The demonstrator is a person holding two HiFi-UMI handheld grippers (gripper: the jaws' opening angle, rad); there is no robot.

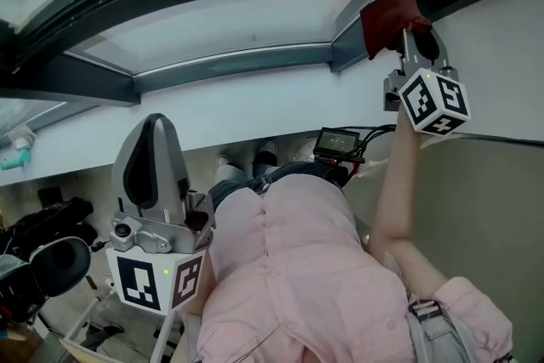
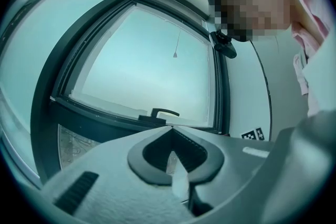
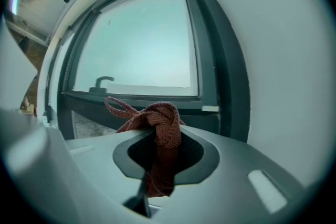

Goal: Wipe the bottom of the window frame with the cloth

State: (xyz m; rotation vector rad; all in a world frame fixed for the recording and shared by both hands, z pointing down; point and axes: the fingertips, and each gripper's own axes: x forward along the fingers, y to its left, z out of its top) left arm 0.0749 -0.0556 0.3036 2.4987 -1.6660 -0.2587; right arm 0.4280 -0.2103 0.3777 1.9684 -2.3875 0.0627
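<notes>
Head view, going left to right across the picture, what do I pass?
Teal object → left gripper → small black screen → right gripper, shut on the red cloth at the window frame's corner.

R gripper point(image 3: 159, 136) has its 2 jaws clamped on a reddish-brown cloth point(image 3: 164, 119). A knotted bunch bulges above the tips, 1 loop sticks out to the left, and the rest hangs down thru the gap betw. the jaws. Behind: dark window frame point(image 3: 210, 60) round pale glass point(image 3: 142, 39), w/ a handle point(image 3: 103, 82) on the bottom rail at left. White wall point(image 3: 278, 60) at right.
</notes>
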